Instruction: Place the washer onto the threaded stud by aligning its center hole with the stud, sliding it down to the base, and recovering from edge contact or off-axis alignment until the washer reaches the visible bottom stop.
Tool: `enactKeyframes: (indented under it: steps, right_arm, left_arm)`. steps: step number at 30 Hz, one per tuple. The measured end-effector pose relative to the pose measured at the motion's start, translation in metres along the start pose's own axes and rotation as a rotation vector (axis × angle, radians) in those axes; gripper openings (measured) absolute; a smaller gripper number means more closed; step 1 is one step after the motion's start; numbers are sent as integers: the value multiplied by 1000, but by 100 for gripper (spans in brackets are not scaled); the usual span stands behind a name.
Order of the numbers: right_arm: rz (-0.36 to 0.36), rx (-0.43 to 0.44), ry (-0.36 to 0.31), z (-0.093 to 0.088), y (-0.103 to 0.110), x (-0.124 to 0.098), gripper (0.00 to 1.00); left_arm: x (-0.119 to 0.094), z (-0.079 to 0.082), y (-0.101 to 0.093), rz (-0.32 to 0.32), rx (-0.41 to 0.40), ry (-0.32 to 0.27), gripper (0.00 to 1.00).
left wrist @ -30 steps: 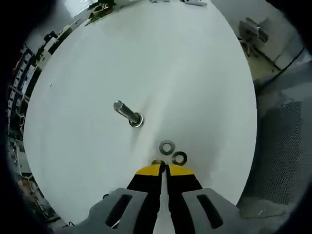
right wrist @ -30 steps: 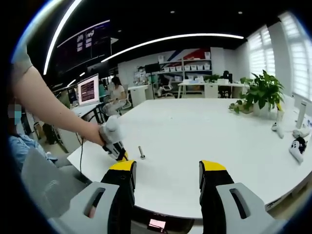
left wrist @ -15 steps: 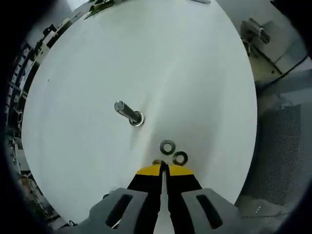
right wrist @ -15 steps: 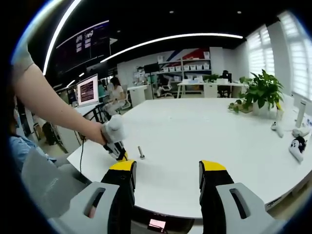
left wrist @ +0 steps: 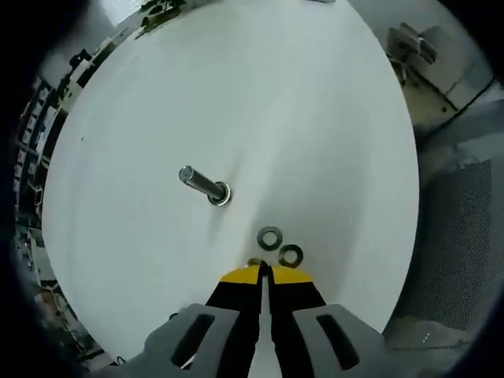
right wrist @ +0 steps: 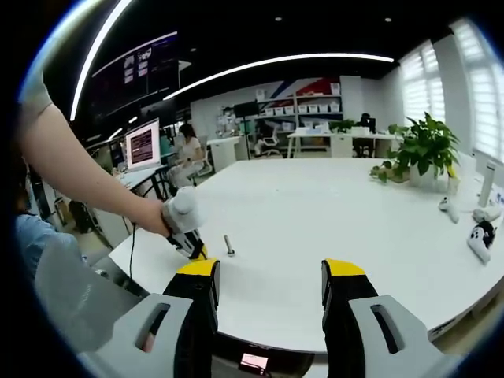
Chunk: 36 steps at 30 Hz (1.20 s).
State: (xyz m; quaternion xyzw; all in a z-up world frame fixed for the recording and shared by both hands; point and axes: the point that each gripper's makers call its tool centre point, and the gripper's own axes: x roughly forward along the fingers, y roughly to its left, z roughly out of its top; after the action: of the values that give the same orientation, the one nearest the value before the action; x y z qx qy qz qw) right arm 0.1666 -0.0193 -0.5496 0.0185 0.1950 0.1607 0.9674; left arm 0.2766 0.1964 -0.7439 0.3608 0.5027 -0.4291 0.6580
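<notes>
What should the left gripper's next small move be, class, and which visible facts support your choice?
Probably lift the left gripper a little and carry it toward the stud. Its jaws are closed with something small and brassy at the tips, possibly a washer, though that is too small to confirm. Two washers lie loose on the table, and the stud stands apart from the tips.

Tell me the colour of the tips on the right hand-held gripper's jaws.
Yellow tips over black, on the right hand-held gripper; clearest in the right gripper view.
</notes>
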Motion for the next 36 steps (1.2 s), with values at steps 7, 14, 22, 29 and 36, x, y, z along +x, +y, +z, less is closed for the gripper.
enactKeyframes:
  steps: [7,14,22,29,36]
  right_arm:
    - [-4,5,-3,0,-1,-1,54]
    - [-7,1,-6,1,-2,-1,54]
    - [-11,3,-10,2,-3,-1,54]
    - [-18,-1,-16,4,-3,-2,54]
    - [-17,-3,-15,4,-3,-2,54]
  left_arm:
    - [0,0,2,-10,-69,-29,0]
    - [-3,-3,1,4,-72,-53,0]
    - [-14,0,5,22,-75,-80,0]
    - [-30,15,10,64,19,-121,0]
    - [-47,32,16,86,70,-160,0]
